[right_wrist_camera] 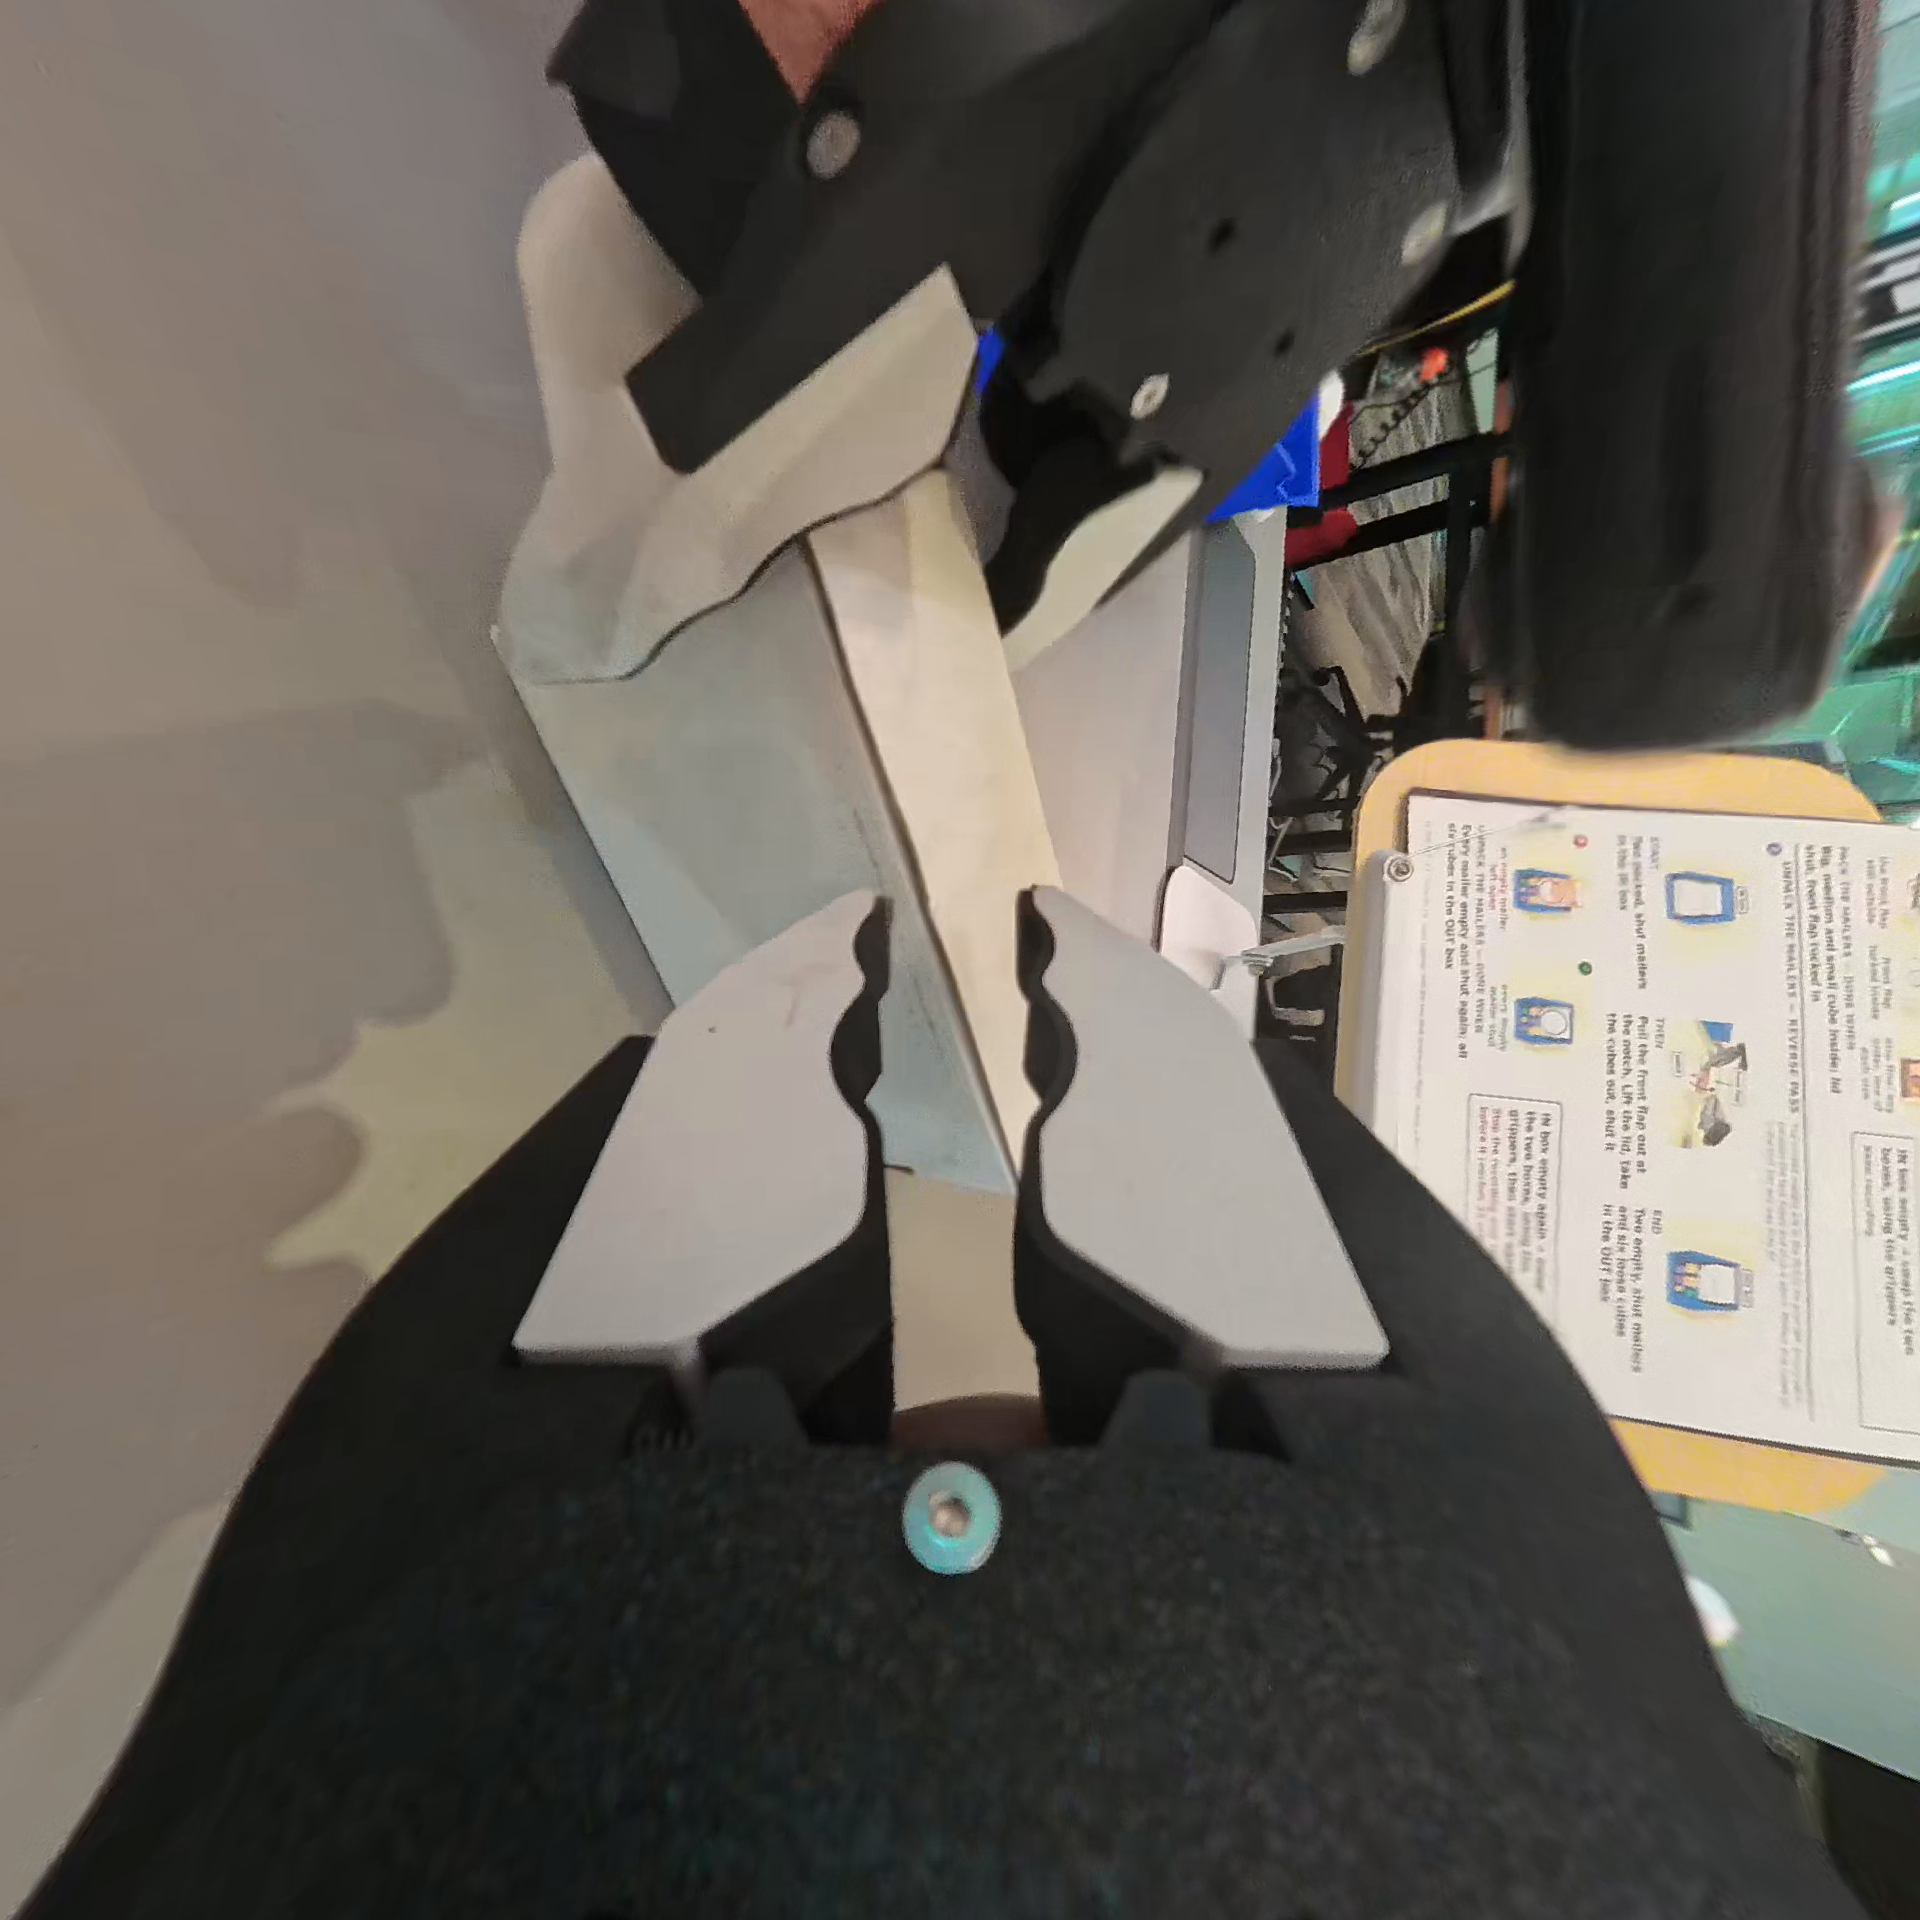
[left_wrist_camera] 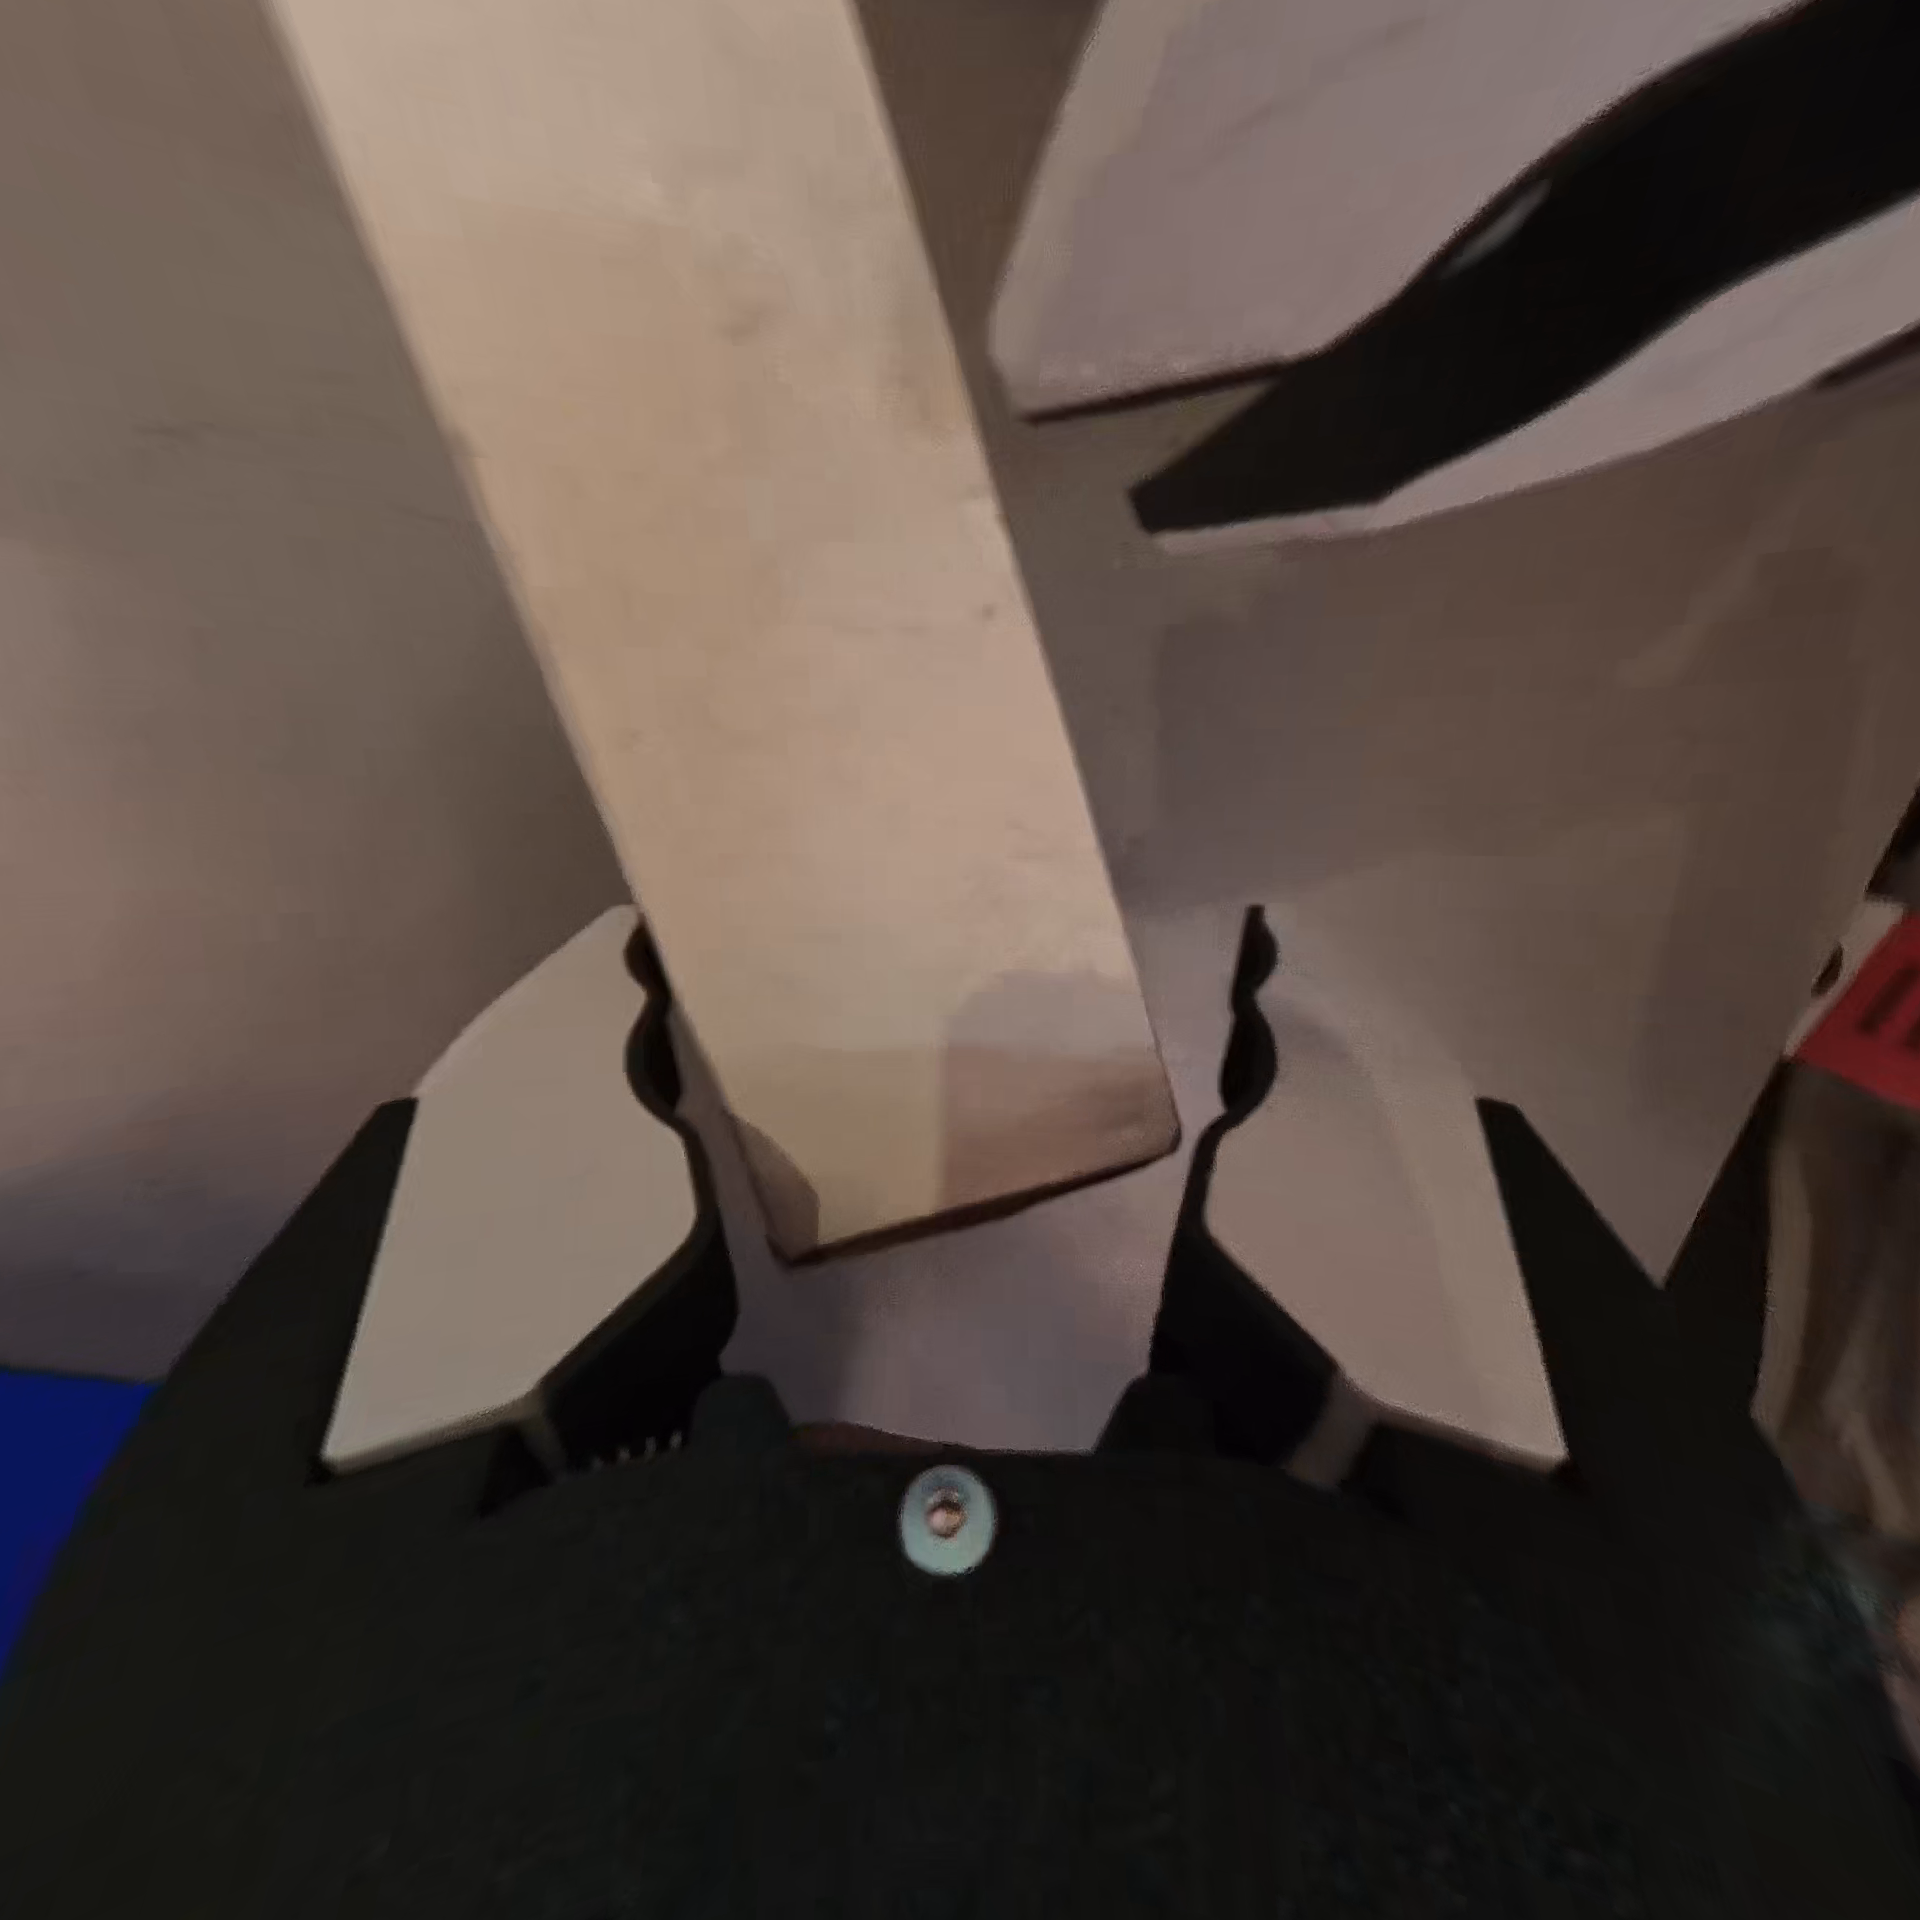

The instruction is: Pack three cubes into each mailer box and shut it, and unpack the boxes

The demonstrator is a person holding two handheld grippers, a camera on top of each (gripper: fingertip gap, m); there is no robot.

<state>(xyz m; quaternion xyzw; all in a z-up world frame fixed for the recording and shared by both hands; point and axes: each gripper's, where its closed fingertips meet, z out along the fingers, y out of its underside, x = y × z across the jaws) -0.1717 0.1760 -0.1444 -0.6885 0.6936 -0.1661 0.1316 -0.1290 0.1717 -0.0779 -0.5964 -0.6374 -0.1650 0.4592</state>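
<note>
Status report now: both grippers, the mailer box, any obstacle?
Left gripper open around the flap end. Right gripper narrowed on the mailer box edge, contact unclear. No cubes in view. Nothing blocking seen.

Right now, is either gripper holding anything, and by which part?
Both straddle the white cardboard mailer box. The right gripper is shut on its narrow front flap, at one end. The left gripper is open around that flap's other end, not clamping it.

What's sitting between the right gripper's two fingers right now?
A tan edge strip of the white mailer box runs between the right gripper fingers, seen in the right wrist view.
</note>
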